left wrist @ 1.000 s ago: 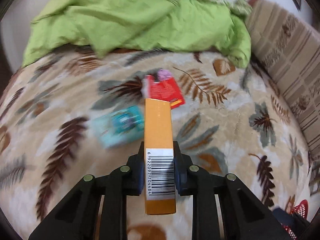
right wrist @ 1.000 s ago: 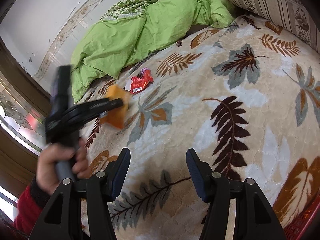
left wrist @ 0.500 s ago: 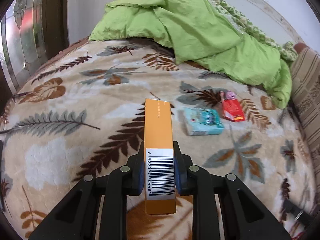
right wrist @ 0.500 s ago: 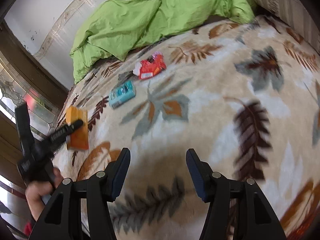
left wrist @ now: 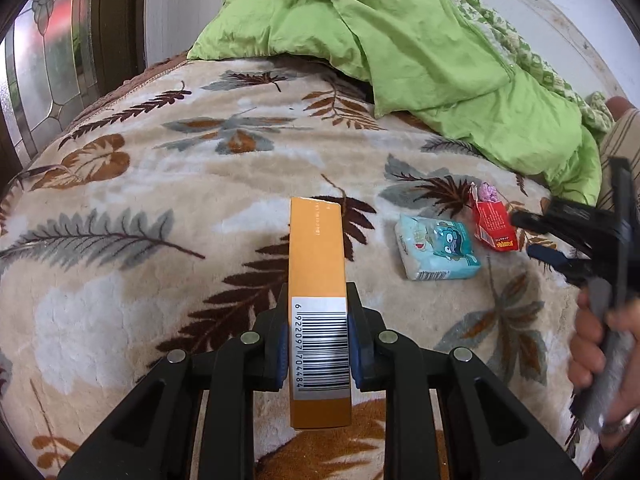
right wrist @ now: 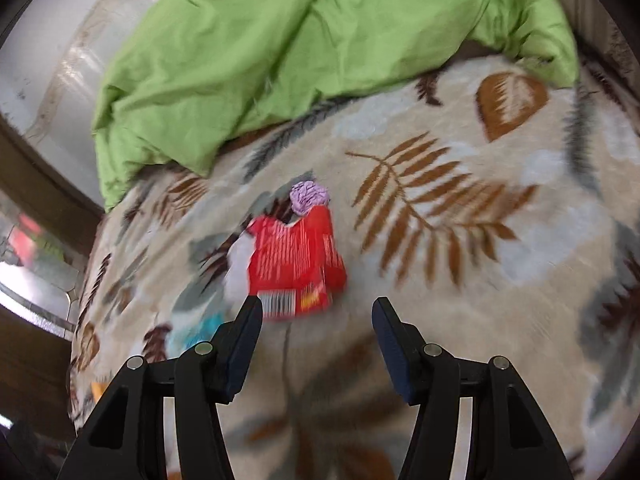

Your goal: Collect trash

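Trash on the bed: long orange cardboard box w/ barcode label (left wrist: 318,312) is pinched in the left gripper (left wrist: 318,354), fingers (left wrist: 280,354) pressed on both narrow sides near the barcode end, so most of its length sticks out fwd over the leaf-print plush blanket (left wrist: 160,184). Grip near one end looks enough for a light box.

Two pcs loose on the blanket: pale-blue soft tissue pack (left wrist: 436,250) and torn red snack wrapper (right wrist: 296,264), just beside each other, apart. Small crumpled purple scrap (right wrist: 309,197) touches the wrapper's far edge.

Right gripper (right wrist: 316,328) fingers spread, nothing between them, angled down w/ wrapper just ahead. Prob next pick. Flat foil on plush = hard to get under.

Green crumpled duvet (left wrist: 400,40) is bunched at the far end, clear of the trash. No bin in view.
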Available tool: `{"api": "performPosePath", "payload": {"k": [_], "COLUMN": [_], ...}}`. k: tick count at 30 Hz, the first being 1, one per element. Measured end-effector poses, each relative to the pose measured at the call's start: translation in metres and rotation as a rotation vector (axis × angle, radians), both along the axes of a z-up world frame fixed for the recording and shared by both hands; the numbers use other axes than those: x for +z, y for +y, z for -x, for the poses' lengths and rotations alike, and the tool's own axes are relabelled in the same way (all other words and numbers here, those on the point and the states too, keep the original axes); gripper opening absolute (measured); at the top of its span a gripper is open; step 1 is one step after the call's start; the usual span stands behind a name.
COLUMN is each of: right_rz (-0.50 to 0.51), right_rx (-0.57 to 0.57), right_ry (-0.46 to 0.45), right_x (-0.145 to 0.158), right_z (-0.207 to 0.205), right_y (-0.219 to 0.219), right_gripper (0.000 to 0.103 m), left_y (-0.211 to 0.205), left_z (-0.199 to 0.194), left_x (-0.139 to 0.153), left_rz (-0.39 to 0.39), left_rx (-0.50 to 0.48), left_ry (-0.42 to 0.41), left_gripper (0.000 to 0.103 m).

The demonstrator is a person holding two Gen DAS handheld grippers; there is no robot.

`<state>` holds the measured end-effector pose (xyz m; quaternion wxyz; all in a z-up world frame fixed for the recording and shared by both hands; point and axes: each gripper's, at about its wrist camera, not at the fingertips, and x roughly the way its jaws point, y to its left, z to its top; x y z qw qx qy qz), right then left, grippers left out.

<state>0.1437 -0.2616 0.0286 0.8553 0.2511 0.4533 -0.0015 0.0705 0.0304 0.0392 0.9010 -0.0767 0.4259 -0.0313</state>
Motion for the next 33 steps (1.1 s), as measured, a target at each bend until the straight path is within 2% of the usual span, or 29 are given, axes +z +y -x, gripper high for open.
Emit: {"api": "performPosePath", "payload": {"k": [4,7,8,11,20,25,33], "right_rz": [0.052,0.093,0.095,0.096,0.143,0.112,0.08], "right_rx": [0.004,0.007,0.022,0.027,0.047,0.02,0.012], "right_ry": [0.036,0.02,0.015,-0.021,-0.159,-0.17,-0.195], "right_x": [-0.017,-0.02,-0.018,-0.008,0.043,0.047,0.051], "right_z": [-0.031,-0.032,-0.029,-0.007,0.117,0.178,0.241], "right_y": [0.007,0.012,0.014,0.016,0.036,0.039,0.041], "right_gripper": [0.058,0.038,0.023,0.016,0.015,0.015,0.015], "left_y": [-0.003,-0.004,-0.005,-0.008,-0.016,-0.021,-0.013], "left_z": [-0.003,-0.003,-0.002,-0.001,0.027,0.054,0.121], "left_x": [-0.001,-0.001,-0.001,0.001,0.014,0.026,0.046], "left_rz": [-0.01,-0.018,-0.019,-0.023,-0.033,-0.04,-0.048], "left_rx": [-0.007,-0.016,-0.017,-0.026,-0.07,-0.101,-0.154], "left_ry": [0.0,0.002,-0.001,-0.009,-0.065,-0.09,-0.114], "left_gripper": [0.022,0.022,0.022,0.022,0.022,0.022,0.022]}}
